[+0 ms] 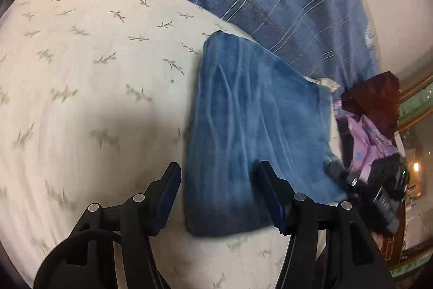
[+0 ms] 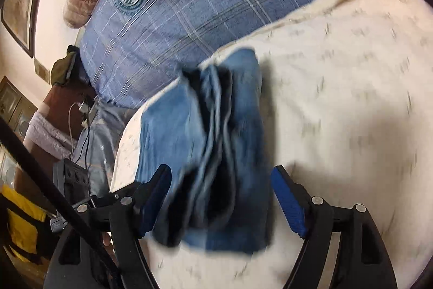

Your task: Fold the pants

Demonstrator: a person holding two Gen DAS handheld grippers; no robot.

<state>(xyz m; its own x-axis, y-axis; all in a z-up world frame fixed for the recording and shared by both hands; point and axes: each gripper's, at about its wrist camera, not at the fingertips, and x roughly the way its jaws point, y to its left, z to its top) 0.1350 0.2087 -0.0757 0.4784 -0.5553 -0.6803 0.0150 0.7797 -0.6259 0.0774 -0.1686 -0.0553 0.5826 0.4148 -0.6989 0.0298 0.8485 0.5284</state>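
Now, folded denim pants (image 1: 251, 132) on leaf-print sheet (image 1: 89, 88), left gripper (image 1: 217, 197) and right gripper (image 2: 220, 197) both spread, holding nothing.

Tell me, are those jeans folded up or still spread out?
Folded. The jeans lie as a compact bundle on the sheet, with several stacked layers showing along one edge. Neither tool grips them.

Your 2 fisheye views: warm, dim indoor light. Motion blur heavy in right wrist view, smearing folded jeans (image 2: 213, 153) and leaf print on cream sheet (image 2: 351, 99); milder in left. Soft gripper shadows fall on sheet. Black vignette, strong barrel bending at rims. Small orange lamp glow (image 1: 416, 167) at left view's right edge.
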